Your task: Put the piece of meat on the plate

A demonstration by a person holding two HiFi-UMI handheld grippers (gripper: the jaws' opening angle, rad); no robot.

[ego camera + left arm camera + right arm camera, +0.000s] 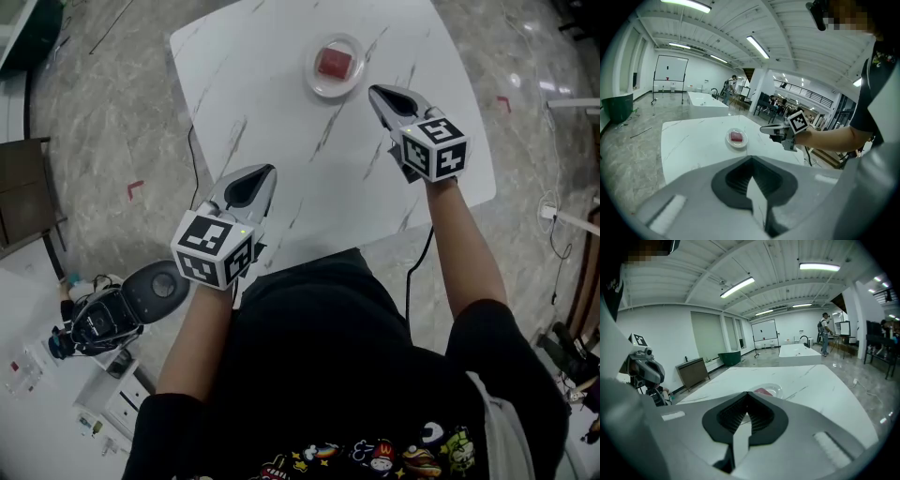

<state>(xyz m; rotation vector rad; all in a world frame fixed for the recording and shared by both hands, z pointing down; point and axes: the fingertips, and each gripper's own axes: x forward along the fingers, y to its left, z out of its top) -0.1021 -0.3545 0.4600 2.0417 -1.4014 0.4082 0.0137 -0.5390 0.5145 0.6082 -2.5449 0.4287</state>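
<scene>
A red piece of meat (334,63) lies on a small white plate (319,86) at the far side of the white marble table (262,112). The same meat (736,136) on its plate (737,143) shows in the left gripper view, and its plate (774,390) peeks over the jaws in the right gripper view. My right gripper (375,93) hovers just right of the plate, shut and empty. My left gripper (266,172) hangs over the near table edge, jaws together with nothing between them. The right gripper (762,129) also shows in the left gripper view, apart from the plate.
A dark cabinet (693,371) and a green bin (729,357) stand beyond the table. A machine with cables (112,314) sits on the floor at the lower left. A cable (419,258) runs down off the near table edge. People and other tables stand far off.
</scene>
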